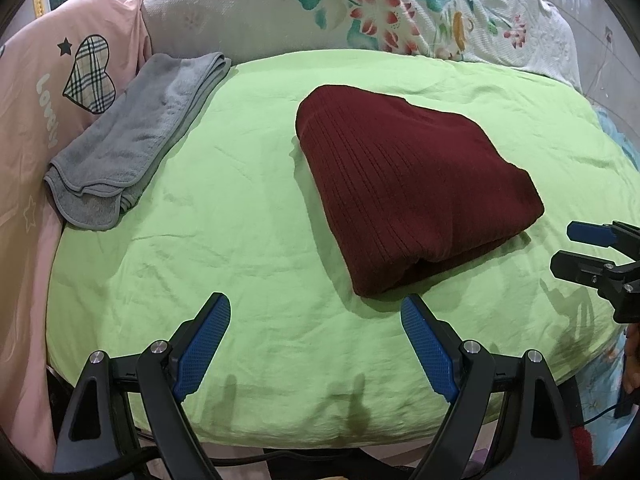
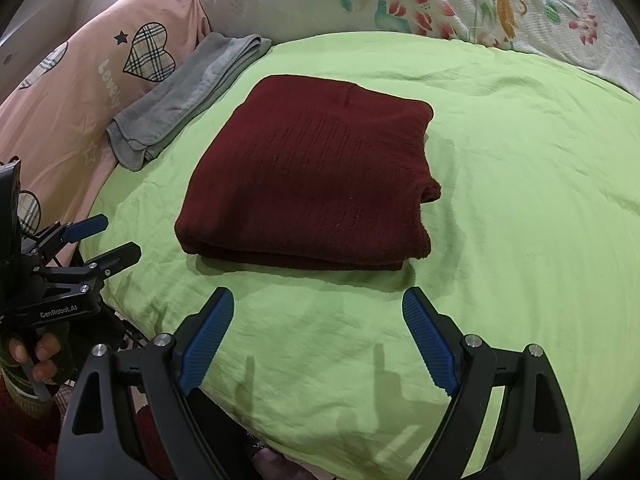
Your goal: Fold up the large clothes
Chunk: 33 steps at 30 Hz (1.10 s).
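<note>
- The maroon ribbed sweater [image 2: 308,176] sits folded into a neat stack mid-bed on the green sheet [image 2: 520,200], so folding looks basically done.
- The left gripper [image 1: 316,344] and right gripper [image 2: 318,340] both hang near, jaws apart, holding nothing.
- The folded grey towel [image 1: 132,140] lies far left.

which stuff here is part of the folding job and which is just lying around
Part of the job:
- dark red knit garment, folded flat on the green sheet
- left hand-held gripper and right hand-held gripper, both open and empty

Just lying about:
- grey towel, folded
- pink heart-print bedding
- floral cover
</note>
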Tool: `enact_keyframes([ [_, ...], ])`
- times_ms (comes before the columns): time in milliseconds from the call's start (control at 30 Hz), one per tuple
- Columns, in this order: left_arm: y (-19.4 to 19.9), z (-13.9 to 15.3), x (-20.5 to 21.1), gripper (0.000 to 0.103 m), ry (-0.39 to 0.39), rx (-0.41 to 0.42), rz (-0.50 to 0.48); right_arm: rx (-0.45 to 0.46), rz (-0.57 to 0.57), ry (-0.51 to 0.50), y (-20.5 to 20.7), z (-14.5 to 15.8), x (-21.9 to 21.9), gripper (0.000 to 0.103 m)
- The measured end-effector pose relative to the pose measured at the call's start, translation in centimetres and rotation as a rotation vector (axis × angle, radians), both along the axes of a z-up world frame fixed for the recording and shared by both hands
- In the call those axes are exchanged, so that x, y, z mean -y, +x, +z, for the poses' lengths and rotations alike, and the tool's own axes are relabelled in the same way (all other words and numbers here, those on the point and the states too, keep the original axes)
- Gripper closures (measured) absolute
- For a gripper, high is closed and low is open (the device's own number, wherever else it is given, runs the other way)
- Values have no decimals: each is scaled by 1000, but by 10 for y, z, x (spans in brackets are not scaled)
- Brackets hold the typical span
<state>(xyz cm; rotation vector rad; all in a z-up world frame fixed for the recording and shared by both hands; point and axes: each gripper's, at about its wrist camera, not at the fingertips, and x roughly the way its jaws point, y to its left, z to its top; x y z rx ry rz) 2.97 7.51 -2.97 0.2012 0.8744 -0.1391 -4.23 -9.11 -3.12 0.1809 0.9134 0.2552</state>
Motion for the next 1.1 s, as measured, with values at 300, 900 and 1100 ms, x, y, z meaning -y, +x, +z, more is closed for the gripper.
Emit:
enact_keyframes([
  [300, -3, 4, 0, 15, -6, 10, -2, 6, 6, -1, -4, 0, -4, 17],
  [900, -8, 7, 4, 15, -14, 13, -6, 8, 9, -1, -5, 1, -4, 17],
  [1100, -9, 8, 4, 15, -16, 13, -6, 8, 10, -1, -5, 1, -4, 17],
])
